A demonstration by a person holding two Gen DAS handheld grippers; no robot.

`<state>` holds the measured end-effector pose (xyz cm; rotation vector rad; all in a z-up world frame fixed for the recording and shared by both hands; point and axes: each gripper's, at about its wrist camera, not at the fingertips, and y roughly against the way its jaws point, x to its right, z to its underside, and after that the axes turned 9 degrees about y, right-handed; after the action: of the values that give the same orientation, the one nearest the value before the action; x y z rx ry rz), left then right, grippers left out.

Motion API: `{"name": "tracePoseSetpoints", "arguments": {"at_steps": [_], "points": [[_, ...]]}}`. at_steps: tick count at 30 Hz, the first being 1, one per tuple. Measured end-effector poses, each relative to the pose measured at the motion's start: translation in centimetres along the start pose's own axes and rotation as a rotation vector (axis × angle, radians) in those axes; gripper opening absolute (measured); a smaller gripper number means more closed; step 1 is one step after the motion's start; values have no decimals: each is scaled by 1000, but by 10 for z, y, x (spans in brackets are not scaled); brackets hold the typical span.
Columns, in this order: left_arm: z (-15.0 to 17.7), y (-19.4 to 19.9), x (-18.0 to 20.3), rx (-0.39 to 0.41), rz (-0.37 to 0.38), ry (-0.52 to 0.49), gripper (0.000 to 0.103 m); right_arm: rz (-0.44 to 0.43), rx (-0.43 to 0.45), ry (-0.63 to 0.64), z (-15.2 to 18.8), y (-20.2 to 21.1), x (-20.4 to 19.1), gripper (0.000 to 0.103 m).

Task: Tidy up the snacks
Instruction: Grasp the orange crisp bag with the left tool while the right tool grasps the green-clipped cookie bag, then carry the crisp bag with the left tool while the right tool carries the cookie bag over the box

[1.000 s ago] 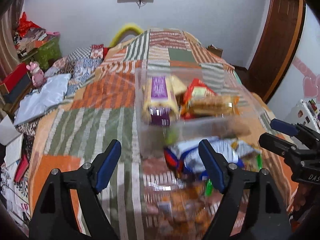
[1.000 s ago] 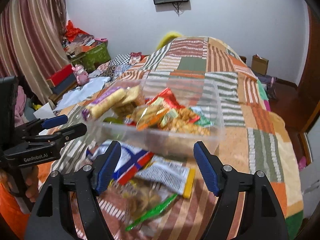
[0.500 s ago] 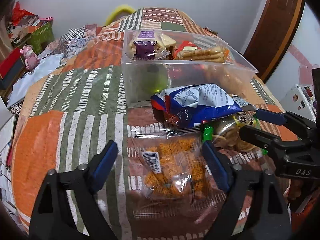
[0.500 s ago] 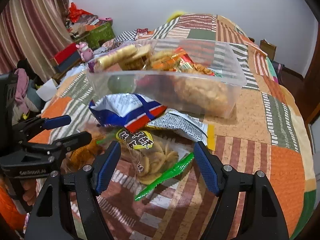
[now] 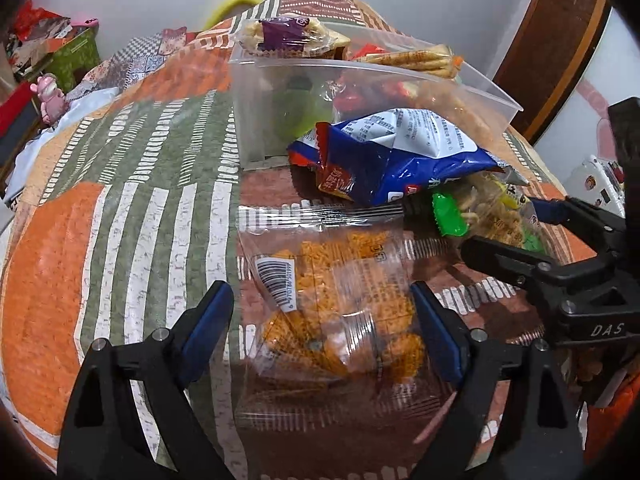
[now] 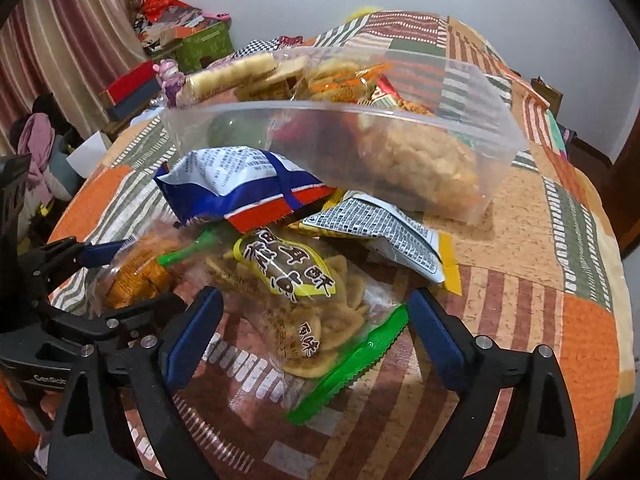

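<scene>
The left gripper is hovering with jaws spread wide, a clear bag of orange snacks lying between them on the patchwork bedspread. The right gripper is likewise gaping around a green-edged bag of yellow crisps. Just beyond both sets of jaws, a blue packet is leaning against the clear bin, which is sitting farther ahead, heaped with snacks.

Clear, glossy plastic tub. Just before tub: crinkled glossy foil bag, blue and white; clear film pack of orange crackers, shiny, paper barcode label; transparent chip bag, green plastic edge. Beneath tub: matt woven patchwork bedspread. Matt black plastic gripper arms, metal pins.
</scene>
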<state>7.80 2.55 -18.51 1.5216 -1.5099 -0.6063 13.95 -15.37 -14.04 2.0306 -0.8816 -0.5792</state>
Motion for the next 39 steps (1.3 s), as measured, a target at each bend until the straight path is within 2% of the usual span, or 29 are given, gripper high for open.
{"name": "tracePoseSetpoints", "arguments": {"at_steps": [5, 7, 9, 15, 18, 28, 36, 39], "points": [[1, 5, -2, 25, 2, 0, 70, 8, -8, 18, -1, -3, -3, 90], [0, 6, -4, 27, 3, 6, 67, 10, 0, 27, -1, -2, -5, 80], [-1, 7, -5, 28, 3, 10, 65, -5, 12, 26, 0, 0, -4, 65], [-2, 13, -8, 44, -7, 22, 63, 4, 49, 25, -2, 10, -7, 47], [-3, 19, -8, 59, -12, 23, 63, -3, 60, 17, -1, 13, -7, 42], [-10, 53, -12, 148, -14, 42, 63, -11, 108, -18, 5, 38, -7, 38], [-21, 79, -8, 221, 4, 45, 63, -2, 165, -39, 1, 61, -3, 21], [-26, 84, -5, 238, 11, 43, 63, 1, 173, -28, -1, 66, -3, 19]]}}
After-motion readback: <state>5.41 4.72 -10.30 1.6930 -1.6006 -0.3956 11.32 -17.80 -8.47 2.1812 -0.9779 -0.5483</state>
